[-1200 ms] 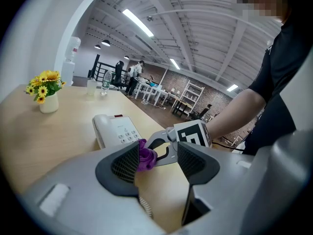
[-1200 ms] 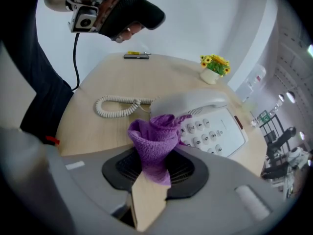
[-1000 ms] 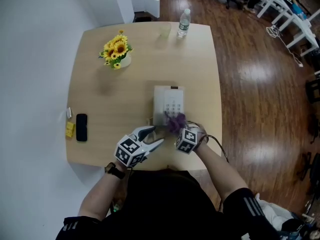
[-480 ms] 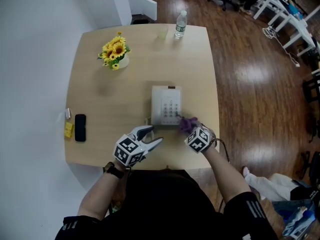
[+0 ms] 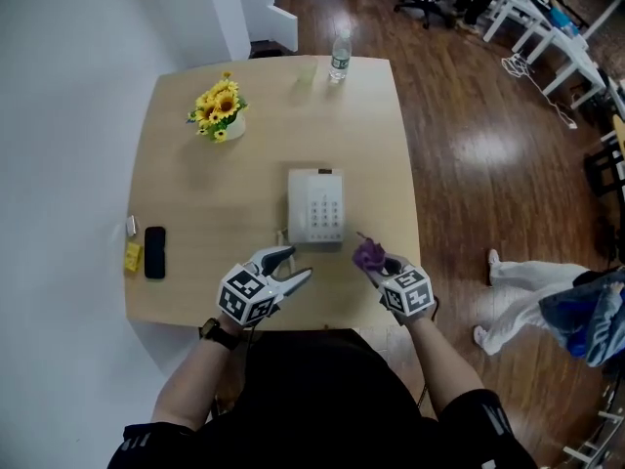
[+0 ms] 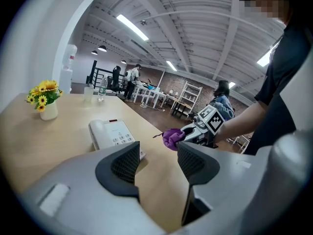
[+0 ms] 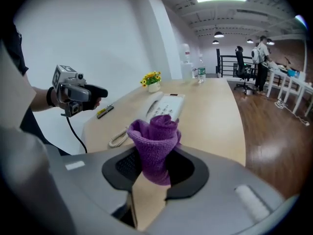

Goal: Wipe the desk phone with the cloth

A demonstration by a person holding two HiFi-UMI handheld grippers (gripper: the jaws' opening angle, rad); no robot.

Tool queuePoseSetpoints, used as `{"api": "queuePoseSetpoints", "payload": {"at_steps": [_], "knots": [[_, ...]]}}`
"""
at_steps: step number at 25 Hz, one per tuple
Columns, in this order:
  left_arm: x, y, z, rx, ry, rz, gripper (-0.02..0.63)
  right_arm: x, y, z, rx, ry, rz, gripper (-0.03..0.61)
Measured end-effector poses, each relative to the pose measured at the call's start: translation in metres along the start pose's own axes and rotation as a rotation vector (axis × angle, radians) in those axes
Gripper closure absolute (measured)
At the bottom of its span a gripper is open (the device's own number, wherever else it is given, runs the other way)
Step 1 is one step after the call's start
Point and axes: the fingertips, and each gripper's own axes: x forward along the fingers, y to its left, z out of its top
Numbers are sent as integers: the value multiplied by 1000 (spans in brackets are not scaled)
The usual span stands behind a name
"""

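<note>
The right gripper pinches a bunched purple cloth firmly between its jaws. It holds the cloth over the wooden desk at about five o'clock from the white desk phone, near it but not touching. The left gripper hovers at about seven o'clock from the phone, jaws spread wide with only bare desk showing between them. A vase of yellow flowers stands at ten o'clock from the phone, a water bottle at twelve by the far edge, and a black mobile at nine near the left edge.
</note>
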Motion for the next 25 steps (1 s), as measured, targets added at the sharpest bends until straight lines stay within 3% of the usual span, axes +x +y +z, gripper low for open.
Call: {"api": "queuePoseSetpoints", "payload": {"at_steps": [9, 25], "knots": [[-11, -24, -2, 12, -14, 14, 376, -33, 13, -12, 74, -82, 15, 448], [-23, -54, -10, 25, -13, 23, 376, -71, 36, -12, 60, -158, 45, 448]]}}
